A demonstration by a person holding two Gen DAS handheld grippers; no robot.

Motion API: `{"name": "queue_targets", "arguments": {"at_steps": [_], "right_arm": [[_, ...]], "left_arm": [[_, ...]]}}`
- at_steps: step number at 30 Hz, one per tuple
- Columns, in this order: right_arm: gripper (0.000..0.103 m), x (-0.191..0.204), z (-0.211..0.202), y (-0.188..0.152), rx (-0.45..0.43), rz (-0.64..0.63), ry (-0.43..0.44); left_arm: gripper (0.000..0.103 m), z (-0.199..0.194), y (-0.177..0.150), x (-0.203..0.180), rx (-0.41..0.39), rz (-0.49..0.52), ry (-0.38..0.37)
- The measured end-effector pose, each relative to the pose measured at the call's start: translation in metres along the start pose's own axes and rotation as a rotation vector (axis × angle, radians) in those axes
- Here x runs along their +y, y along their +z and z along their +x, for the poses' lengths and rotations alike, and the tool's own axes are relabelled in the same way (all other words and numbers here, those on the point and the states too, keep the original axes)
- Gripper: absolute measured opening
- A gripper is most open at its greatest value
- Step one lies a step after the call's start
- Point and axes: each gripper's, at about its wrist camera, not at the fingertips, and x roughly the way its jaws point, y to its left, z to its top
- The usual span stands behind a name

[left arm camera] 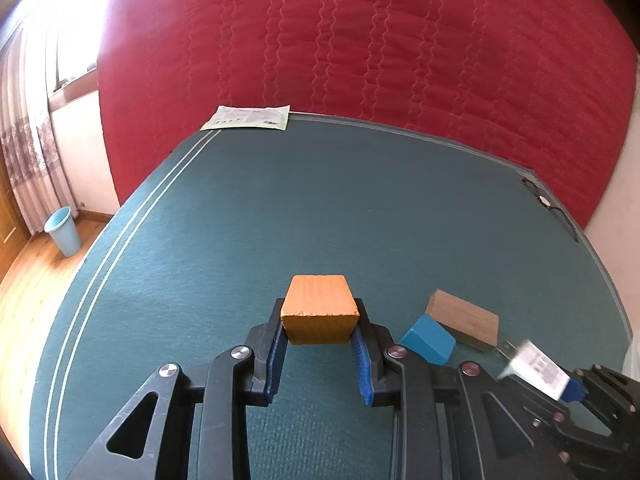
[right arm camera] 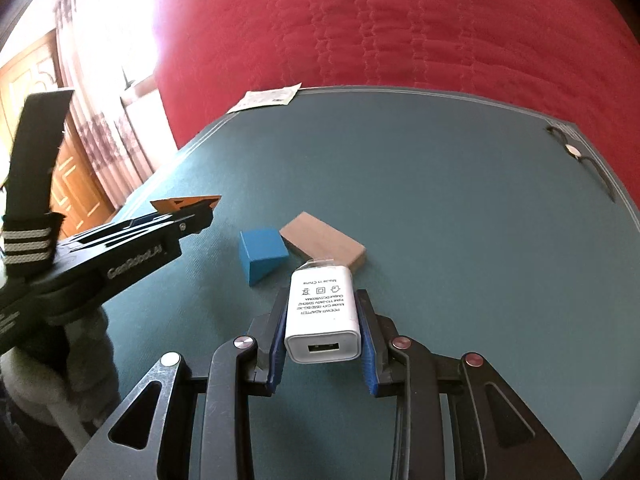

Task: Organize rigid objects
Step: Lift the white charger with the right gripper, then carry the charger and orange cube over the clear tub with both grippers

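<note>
1. Two grippers above a teal table [left arm camera: 280, 208] each pinch something: the left gripper [left arm camera: 320, 330] an orange wooden block [left arm camera: 319, 312], the right gripper [right arm camera: 324, 320] a white USB power adapter [right arm camera: 323, 312].
2. Just beyond the adapter, a blue wedge block [right arm camera: 262, 254] touches a brown wooden slab [right arm camera: 324, 246].
3. Eyeglasses [right arm camera: 580, 156] and a paper sheet [right arm camera: 268, 98] lie at the far edge.

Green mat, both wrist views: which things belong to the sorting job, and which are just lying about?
Job:
- orange wooden block, held in left gripper
- white power adapter, held in right gripper
- blue block
- brown wooden block

Lying about:
- paper packet
- glasses
- blue bin
</note>
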Motion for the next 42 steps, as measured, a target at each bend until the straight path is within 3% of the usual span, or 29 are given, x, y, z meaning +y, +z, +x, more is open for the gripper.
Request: {"name": "queue_targets", "arguments": {"at_steps": [17, 32, 42], "right_arm": [[0.032, -0.059, -0.064, -0.042, -0.039, 0.139, -0.091], [0.032, -0.146, -0.139, -0.069, -0.105, 0.289, -0.292], [0.032, -0.209, -0.173, -0.084, -0.114, 0.407, -0.415]], "left_arm": [[0.031, -0.013, -0.011, -0.03, -0.029, 0.092, -0.085], [0.031, -0.017, -0.026, -0.065, -0.014, 0.195, -0.108], [0.031, -0.03, -0.031, -0.105, -0.004, 0.25, -0.173]]}}
